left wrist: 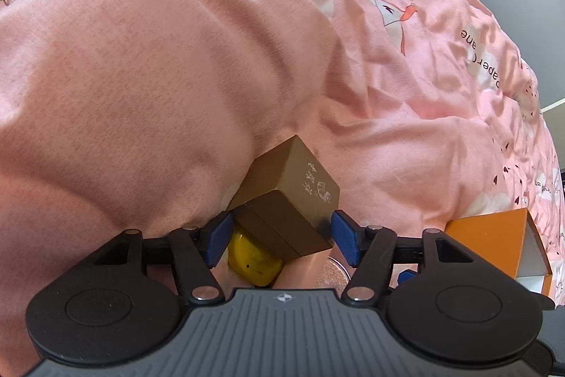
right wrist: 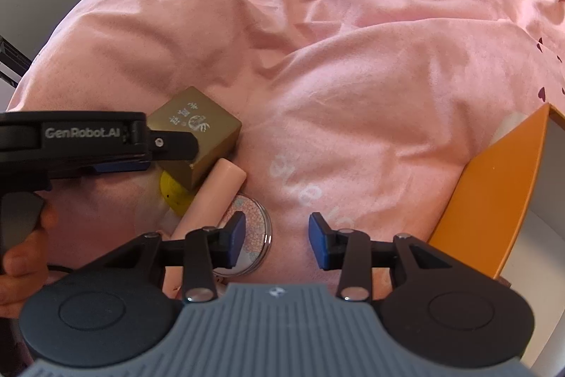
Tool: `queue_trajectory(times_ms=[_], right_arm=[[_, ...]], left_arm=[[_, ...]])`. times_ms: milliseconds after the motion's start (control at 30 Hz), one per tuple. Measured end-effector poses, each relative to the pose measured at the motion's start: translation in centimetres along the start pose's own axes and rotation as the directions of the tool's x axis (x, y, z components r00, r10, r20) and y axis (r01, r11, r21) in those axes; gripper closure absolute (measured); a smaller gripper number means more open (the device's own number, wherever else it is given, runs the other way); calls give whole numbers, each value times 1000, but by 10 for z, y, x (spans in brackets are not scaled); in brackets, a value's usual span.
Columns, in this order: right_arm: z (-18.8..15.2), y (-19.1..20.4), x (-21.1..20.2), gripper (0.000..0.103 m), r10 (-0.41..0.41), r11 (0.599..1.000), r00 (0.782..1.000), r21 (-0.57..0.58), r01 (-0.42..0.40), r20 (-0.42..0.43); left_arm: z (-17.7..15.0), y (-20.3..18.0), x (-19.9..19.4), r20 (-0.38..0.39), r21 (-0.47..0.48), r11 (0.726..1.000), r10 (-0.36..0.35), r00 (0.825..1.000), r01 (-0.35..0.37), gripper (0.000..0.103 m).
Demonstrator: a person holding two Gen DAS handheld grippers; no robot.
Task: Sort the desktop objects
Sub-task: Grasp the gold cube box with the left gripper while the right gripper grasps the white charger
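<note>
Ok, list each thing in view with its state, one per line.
Left gripper: jaws open around the gold box, pads clear.
Right gripper: jaws open, empty.
Gold box: closed, tilted, resting on the yellow object.
Pink tube: lying flat.
Round compact: closed, flat.
Orange box: open.
</note>
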State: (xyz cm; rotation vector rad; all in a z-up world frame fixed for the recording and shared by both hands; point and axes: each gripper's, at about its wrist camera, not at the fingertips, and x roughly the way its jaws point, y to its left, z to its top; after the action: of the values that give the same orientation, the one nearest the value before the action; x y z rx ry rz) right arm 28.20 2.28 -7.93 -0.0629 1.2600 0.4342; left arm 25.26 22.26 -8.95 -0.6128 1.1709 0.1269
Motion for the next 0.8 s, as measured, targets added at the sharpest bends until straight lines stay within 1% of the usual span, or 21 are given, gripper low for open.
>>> queue_trajectory(times_ms=[233,267,300,367,433,467,567,633,700,800], right_arm=[[-1,-5,6,60,5,1000,1000,7,-5,-10],[-2,-6,6,60,6,1000,1000,9,-6,-11],[-3,-7,6,60,8,1000,1000,9,-8,-12],[-4,-9,4,60,10,1000,1000,11,-10,-12],[-6,-11,3,60,13,1000,1000,14,-13,-13],[-7,-11,2,60,15,1000,1000,15,-15,-15],[-10,-12,1,61,31,999,999,21,-30,-26],[-13,-10,0,61,46,999,998,22,-45,-41],[-17,-7,0,61,57,998,996,21,-56,-67],[-26,0,0,61,71,997,991,15,-70,-109]], left_arm=[[5,-1,16,-2,-38,999,-21,1000,21,27],[5,-2,17,5,-39,999,-32,999,32,30],[5,-2,18,11,-37,998,-49,999,49,36],[4,-1,18,21,-39,996,-75,997,75,39],[2,-1,15,33,-31,996,-78,996,79,40],[1,-1,13,41,-26,996,-80,996,81,42],[-2,-5,4,54,18,997,-78,996,77,44],[-8,-11,-7,76,78,996,-60,995,54,44],[-14,-17,-21,97,142,989,-40,994,26,45],[-27,-19,-41,99,209,978,-35,995,13,47]])
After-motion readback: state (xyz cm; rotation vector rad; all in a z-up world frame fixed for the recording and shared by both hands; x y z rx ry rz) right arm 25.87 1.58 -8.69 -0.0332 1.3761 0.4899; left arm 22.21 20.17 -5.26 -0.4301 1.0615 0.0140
